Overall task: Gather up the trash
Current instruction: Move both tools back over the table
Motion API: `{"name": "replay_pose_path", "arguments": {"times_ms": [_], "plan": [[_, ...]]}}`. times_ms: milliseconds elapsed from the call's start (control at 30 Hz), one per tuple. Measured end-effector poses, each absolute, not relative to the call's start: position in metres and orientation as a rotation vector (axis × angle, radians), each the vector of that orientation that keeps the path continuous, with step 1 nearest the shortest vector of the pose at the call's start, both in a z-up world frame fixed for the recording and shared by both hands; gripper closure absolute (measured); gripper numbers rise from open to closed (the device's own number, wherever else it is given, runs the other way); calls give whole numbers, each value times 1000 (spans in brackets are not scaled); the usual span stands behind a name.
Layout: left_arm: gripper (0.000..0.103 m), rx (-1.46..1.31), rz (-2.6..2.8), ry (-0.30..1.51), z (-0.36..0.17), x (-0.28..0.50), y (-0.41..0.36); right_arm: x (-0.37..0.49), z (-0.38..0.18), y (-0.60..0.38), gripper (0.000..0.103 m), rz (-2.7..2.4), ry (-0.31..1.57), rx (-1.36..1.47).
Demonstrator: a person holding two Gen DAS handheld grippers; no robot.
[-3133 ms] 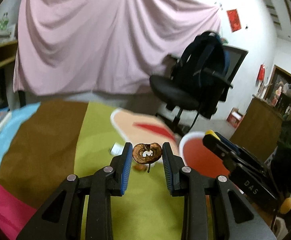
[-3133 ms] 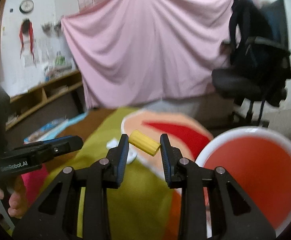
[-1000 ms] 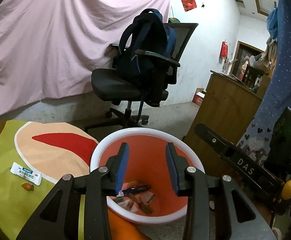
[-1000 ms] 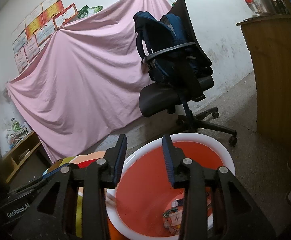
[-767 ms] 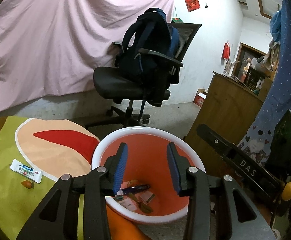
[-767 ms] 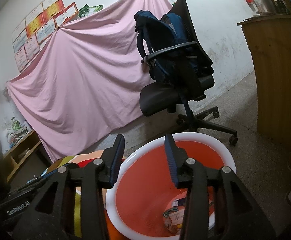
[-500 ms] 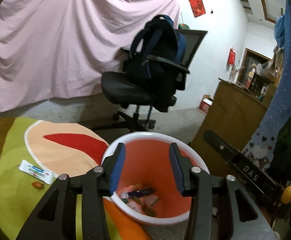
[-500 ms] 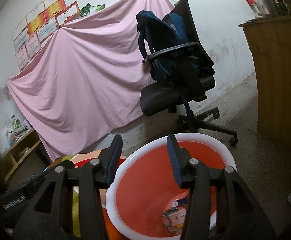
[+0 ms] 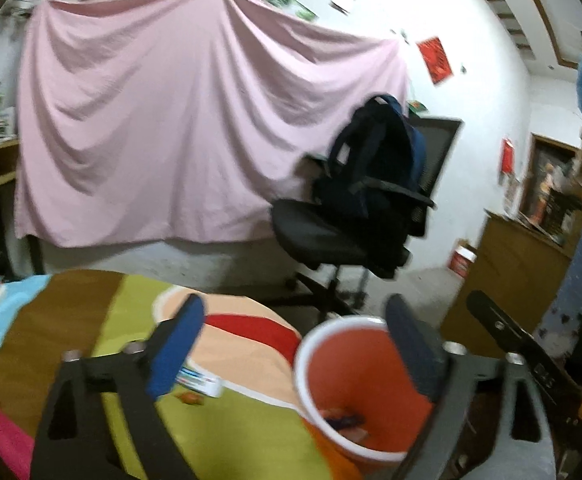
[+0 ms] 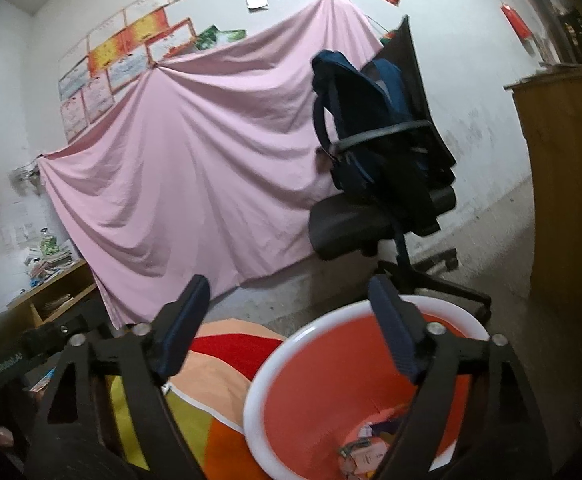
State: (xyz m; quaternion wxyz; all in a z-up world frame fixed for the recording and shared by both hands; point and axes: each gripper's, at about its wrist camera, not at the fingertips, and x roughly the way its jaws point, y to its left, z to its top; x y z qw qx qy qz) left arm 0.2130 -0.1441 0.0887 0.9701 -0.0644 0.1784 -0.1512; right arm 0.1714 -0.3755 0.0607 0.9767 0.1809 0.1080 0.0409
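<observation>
Because both loads are dropped, the left gripper (image 9: pixel 295 344) and right gripper (image 10: pixel 291 328) have just spread wide, empty, by the white-rimmed orange plastic bin (image 10: pixel 287 344); a white wrapper (image 9: pixel 199 382) waits on the patchwork cloth (image 9: pixel 227 424).

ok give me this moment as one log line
left gripper: open, empty | right gripper: open, empty | bin: holds trash | wrapper: on cloth
</observation>
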Motion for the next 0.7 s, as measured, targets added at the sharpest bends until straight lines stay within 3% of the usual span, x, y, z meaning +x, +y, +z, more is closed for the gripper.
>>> {"name": "replay_pose_path", "arguments": {"times_ms": [700], "plan": [[2,-115,-64,235,78,181,-49,176,75,-285,0,220,91,204]]}}
